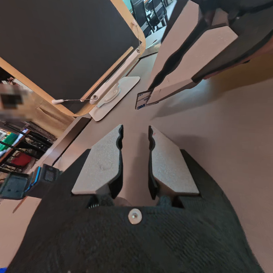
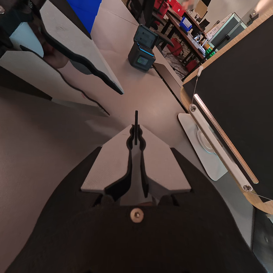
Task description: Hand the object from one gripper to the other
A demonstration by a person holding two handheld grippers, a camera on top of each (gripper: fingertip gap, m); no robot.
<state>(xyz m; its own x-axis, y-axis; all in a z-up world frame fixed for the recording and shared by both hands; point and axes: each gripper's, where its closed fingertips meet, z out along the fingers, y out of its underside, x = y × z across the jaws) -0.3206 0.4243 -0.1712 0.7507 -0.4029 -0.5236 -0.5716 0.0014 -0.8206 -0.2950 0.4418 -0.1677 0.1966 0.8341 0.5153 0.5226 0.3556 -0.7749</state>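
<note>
The object is a thin flat black square piece with printed backing [image 1: 142,99]. In the right wrist view it shows edge-on as a thin black strip [image 2: 136,127], pinched between the tips of my right gripper [image 2: 136,127], which is shut on it. In the left wrist view my right gripper [image 1: 149,96] comes in from the upper right with the piece sticking out of its tips. My left gripper [image 1: 135,129] is open and empty, its tips a short way below the piece. It also shows in the right wrist view [image 2: 116,103], open, at upper left.
A brown table [image 1: 206,133] lies under both grippers. A monitor with a wood-coloured frame [image 1: 59,44] on a white base [image 1: 116,94] stands beside them; it also shows at right [image 2: 236,103]. A small black device with a lit screen [image 2: 142,59] stands near the table's far edge. Less than 4 cm separates the two grippers' tips.
</note>
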